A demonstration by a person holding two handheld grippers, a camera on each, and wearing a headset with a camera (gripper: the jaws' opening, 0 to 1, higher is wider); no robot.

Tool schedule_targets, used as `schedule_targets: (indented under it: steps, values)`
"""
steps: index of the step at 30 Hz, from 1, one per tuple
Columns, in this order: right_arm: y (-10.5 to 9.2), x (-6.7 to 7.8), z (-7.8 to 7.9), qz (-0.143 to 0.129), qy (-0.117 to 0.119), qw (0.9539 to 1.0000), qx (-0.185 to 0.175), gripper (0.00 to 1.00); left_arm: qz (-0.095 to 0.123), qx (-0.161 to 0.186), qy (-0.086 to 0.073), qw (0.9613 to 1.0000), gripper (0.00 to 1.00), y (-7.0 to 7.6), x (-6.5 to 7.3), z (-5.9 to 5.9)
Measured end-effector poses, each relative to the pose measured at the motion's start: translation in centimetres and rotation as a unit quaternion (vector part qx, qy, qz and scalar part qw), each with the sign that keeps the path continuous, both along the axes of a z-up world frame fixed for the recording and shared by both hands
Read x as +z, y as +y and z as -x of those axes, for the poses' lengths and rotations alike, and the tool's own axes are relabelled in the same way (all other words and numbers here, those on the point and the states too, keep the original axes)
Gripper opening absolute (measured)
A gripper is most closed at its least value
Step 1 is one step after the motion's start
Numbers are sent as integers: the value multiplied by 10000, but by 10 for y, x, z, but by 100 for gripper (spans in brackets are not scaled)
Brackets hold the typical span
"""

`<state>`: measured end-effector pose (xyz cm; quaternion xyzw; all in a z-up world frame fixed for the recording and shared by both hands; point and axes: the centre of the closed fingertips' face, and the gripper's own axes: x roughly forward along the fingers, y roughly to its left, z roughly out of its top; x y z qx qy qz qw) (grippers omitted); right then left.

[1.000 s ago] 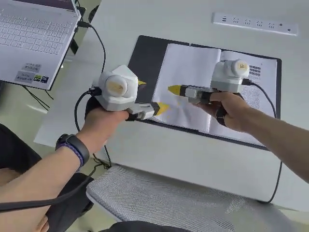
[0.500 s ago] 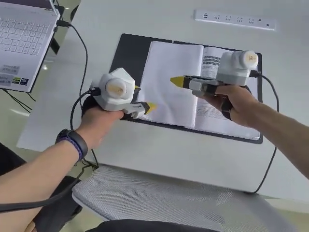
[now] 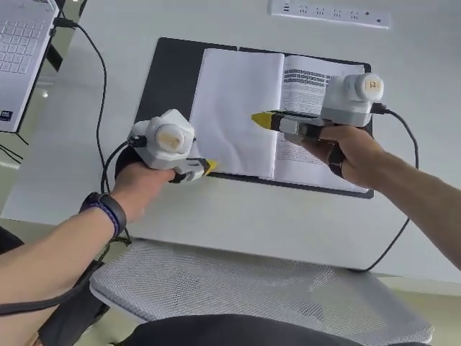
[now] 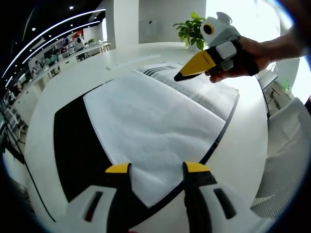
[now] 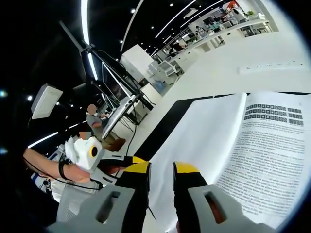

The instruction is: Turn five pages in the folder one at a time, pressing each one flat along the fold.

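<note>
A black folder (image 3: 171, 72) lies open on the white table. A blank white page (image 3: 232, 108) is on its left and a printed page (image 3: 311, 78) on its right. My left gripper (image 3: 207, 168) hovers at the blank page's near left corner (image 4: 146, 191); its jaws (image 4: 156, 168) stand open with nothing between them. My right gripper (image 3: 259, 120) points left over the blank page close to the fold. Its jaws (image 5: 162, 168) are a narrow gap apart and empty. In the left gripper view the right gripper (image 4: 181, 75) hangs above the printed page (image 4: 204, 92).
A laptop (image 3: 18, 43) sits at the far left with a black cable (image 3: 97, 65) running toward me. A white power strip (image 3: 328, 13) lies behind the folder. A grey mesh chair (image 3: 252, 288) is below the table's near edge.
The head camera has shifted right. My right gripper has moved across the blank page toward the fold. My left gripper stays by the page's near left corner.
</note>
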<state>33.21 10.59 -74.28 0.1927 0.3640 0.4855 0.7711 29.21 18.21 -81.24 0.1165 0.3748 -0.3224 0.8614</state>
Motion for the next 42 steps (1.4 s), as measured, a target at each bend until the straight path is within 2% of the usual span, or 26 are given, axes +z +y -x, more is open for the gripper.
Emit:
schedule_targets:
  steps: [9, 16, 18, 25, 31, 36, 38, 39, 42]
  values:
    - [-14, -6, -2, 85, 10, 10000, 15, 16, -17, -11, -58, 10000, 41, 0, 2, 2]
    - [-22, -5, -20, 195, -97, 9997, 69, 16, -32, -10, -68, 10000, 41, 0, 3, 2]
    - [-23, -7, -25, 263, -125, 9995, 112, 16, -36, -10, -67, 10000, 41, 0, 3, 2]
    - [-19, -17, -39, 245, -96, 9995, 161, 14, -40, -2, -53, 10000, 41, -1, 3, 2]
    - [-13, -25, -36, 195, -54, 9994, 298, 13, -17, 5, -17, 10000, 41, -1, 3, 0]
    - [-13, -42, -31, 241, 96, 9990, 355, 11, 23, 48, 13, 10000, 42, -3, 3, 0]
    - [-16, -43, -33, 194, 67, 9995, 234, 7, 99, 102, 52, 9999, 43, -3, 3, 0]
    - [-17, -44, -33, 169, 118, 9996, 213, 5, 89, 93, 48, 9999, 42, -3, 3, 0]
    - [-18, -45, -34, 126, 78, 9998, 155, 1, 62, 73, 36, 9999, 42, -3, 2, 1]
